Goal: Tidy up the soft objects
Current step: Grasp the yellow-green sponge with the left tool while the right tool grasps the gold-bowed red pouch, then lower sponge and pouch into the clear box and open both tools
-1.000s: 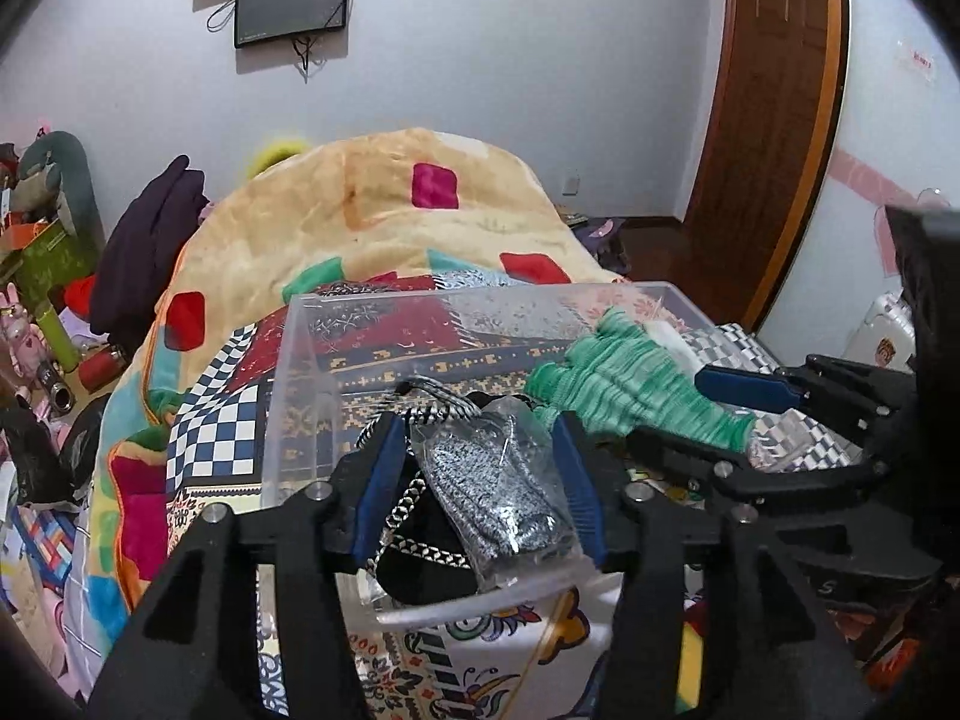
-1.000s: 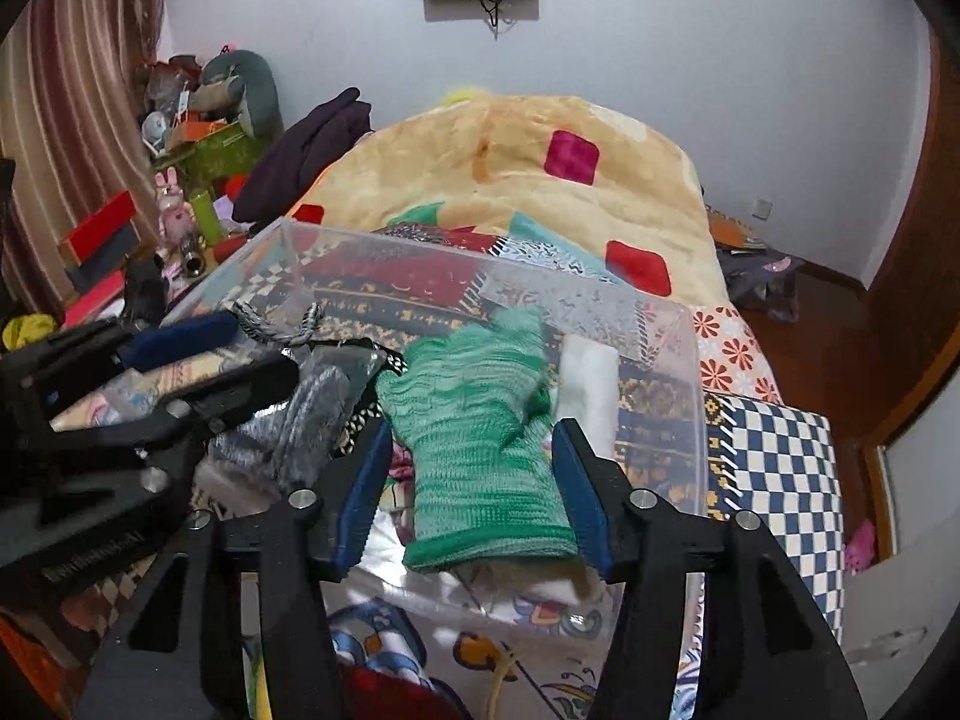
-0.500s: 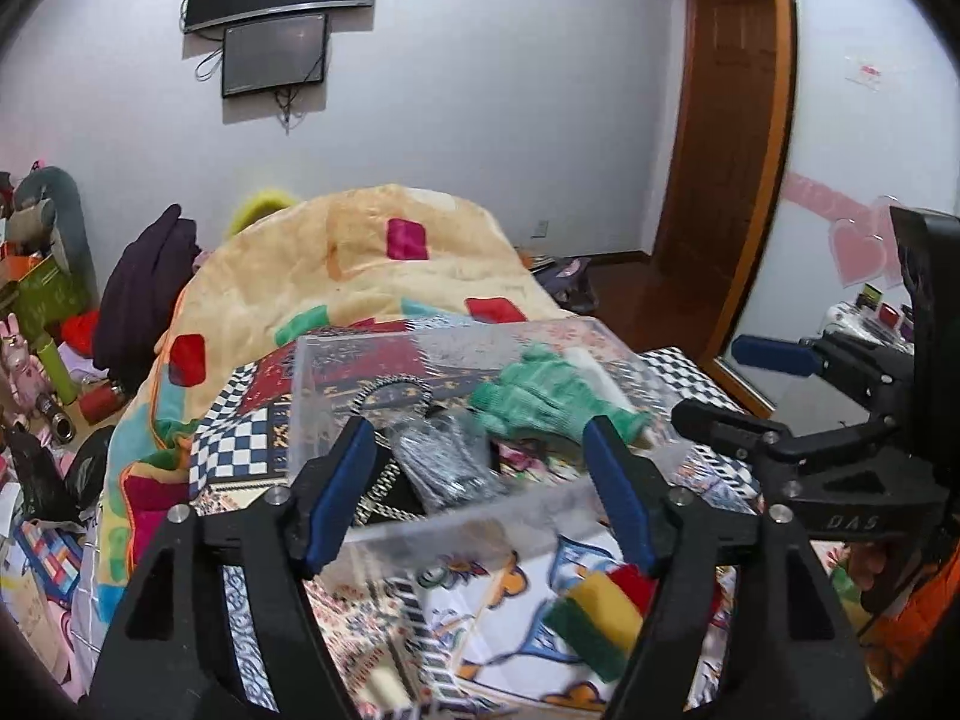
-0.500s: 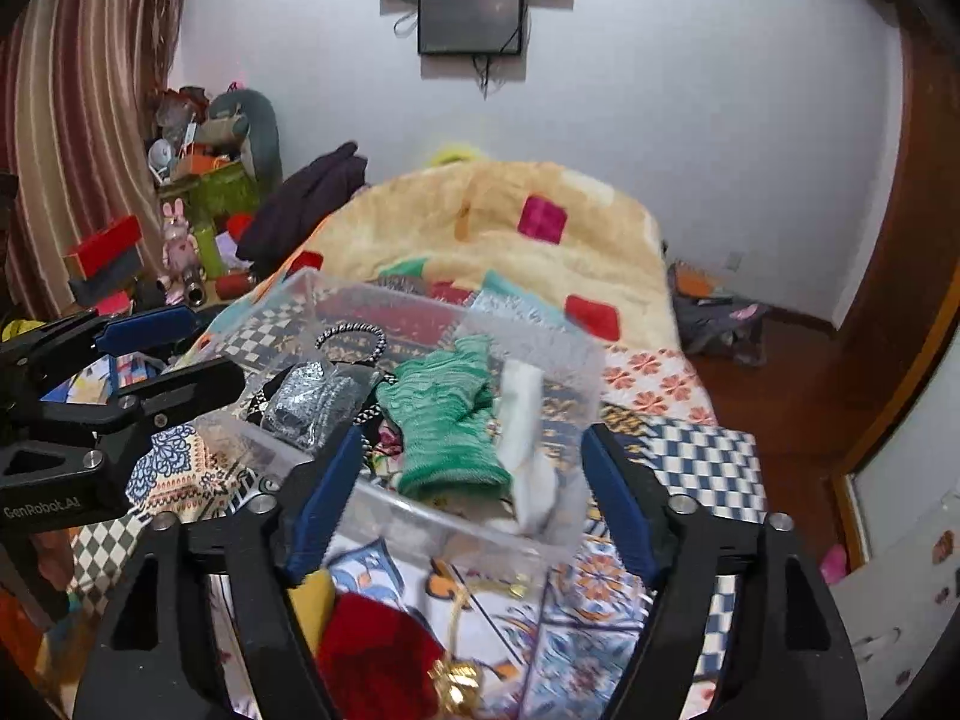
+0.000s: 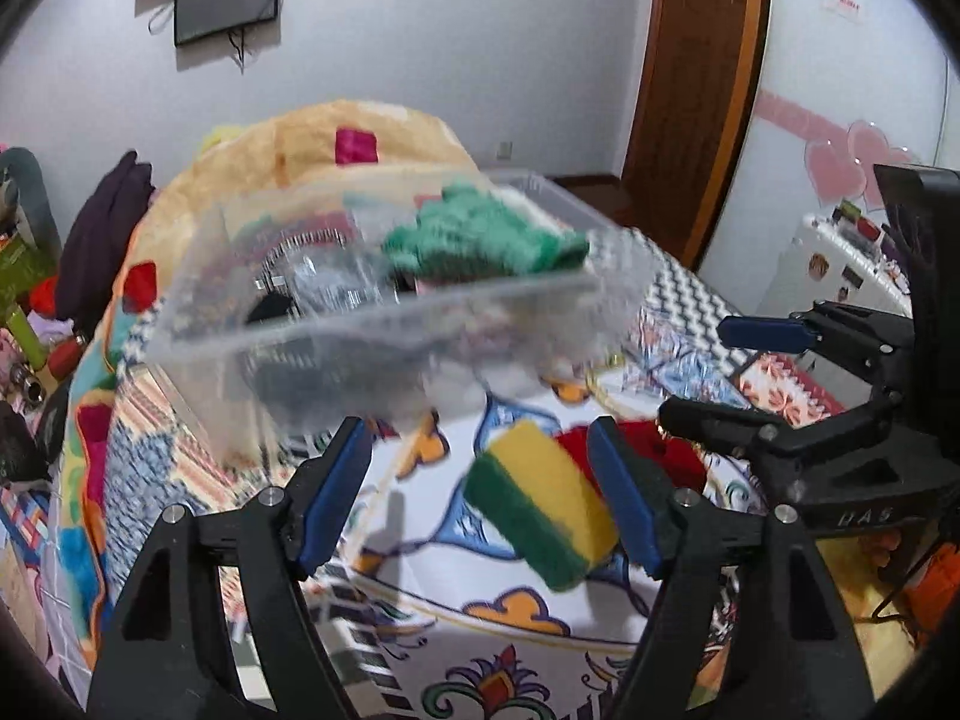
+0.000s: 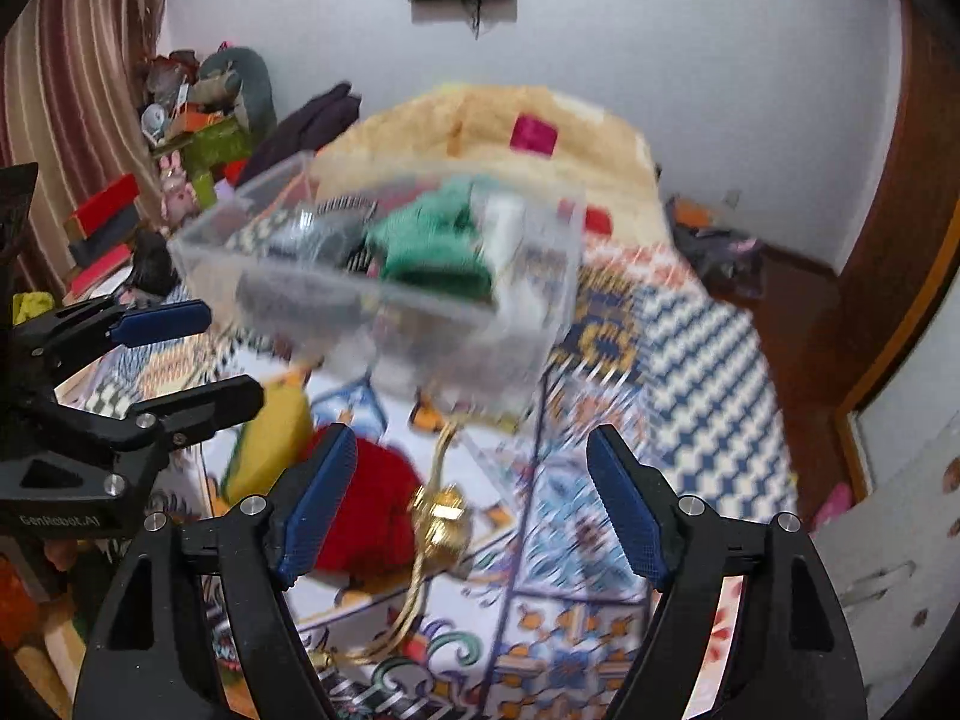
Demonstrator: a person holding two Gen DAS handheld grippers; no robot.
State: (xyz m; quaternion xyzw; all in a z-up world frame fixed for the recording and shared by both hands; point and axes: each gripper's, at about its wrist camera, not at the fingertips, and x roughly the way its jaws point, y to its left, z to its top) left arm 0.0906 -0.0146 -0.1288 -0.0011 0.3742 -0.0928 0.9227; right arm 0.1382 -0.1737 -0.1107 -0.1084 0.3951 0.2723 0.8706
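A clear plastic bin [image 5: 384, 324] stands on the patterned bedspread and holds a green knit glove [image 5: 480, 240], a grey glove [image 5: 324, 285] and a white item [image 6: 510, 228]. In front of it lie a yellow-and-green sponge [image 5: 546, 516] and a red fuzzy item [image 6: 372, 510]. My left gripper [image 5: 480, 504] is open and empty, its jaws either side of the sponge. My right gripper [image 6: 465, 504] is open and empty above the red item and a gold trinket with chain [image 6: 441, 525]. The bin also shows in the right wrist view [image 6: 384, 300].
A beige blanket with coloured squares [image 5: 336, 150] covers the far bed. Dark clothes [image 5: 102, 228] and cluttered toys [image 6: 198, 120] are at the left. A wooden door [image 5: 696, 90] is at the right. The bedspread [image 6: 660, 360] stretches to the right edge.
Both grippers have let go of the gloves, opened wide and pulled back from the bin. The sponge, red item and gold trinket have come into view.
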